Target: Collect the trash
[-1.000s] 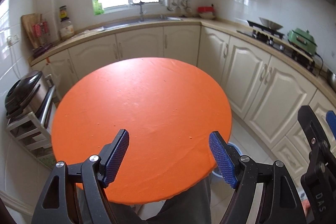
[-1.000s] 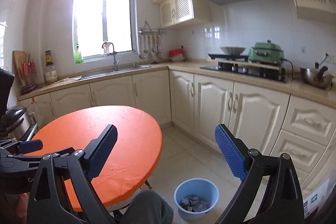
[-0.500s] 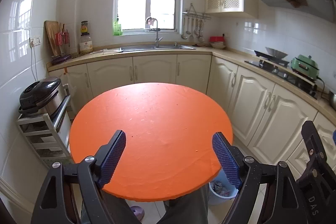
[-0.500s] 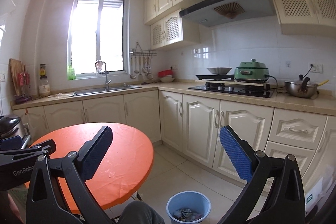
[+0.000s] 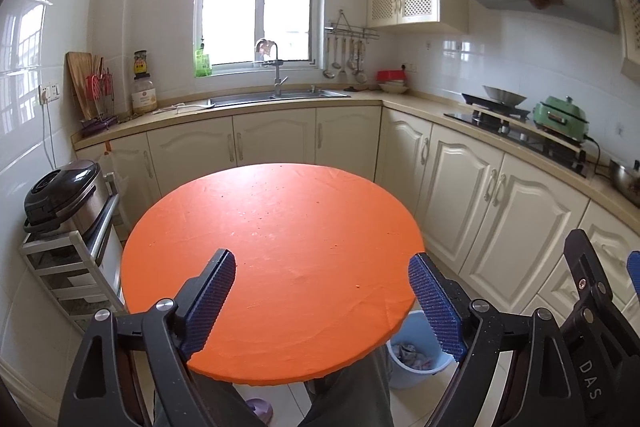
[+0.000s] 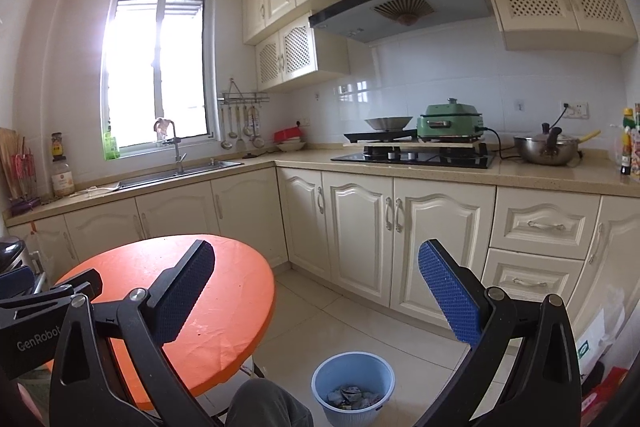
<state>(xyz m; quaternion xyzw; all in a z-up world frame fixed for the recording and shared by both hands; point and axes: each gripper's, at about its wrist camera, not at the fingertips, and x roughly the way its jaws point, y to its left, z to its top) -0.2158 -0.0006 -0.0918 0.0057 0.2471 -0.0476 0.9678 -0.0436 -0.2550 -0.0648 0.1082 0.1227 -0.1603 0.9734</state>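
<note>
Two tongs, "GenRobot", "DAS" lettering

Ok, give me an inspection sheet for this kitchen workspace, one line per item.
Surface: round orange table, only small crumbs and specks on it.
Job's things: light blue plastic bin on the floor tiles beside the table, crumpled trash inside.
Clutter: nothing seen on the table.
Grippers: left gripper open over the table's near edge, jaws just been opening, nothing between them; right gripper open, empty, above the floor.
Cables: black cord running from the green electric pot; white cord hanging from a wall socket.
Surroundings: cream cabinets, steel sink under the window, black hob, rice cooker on a rack.
</note>
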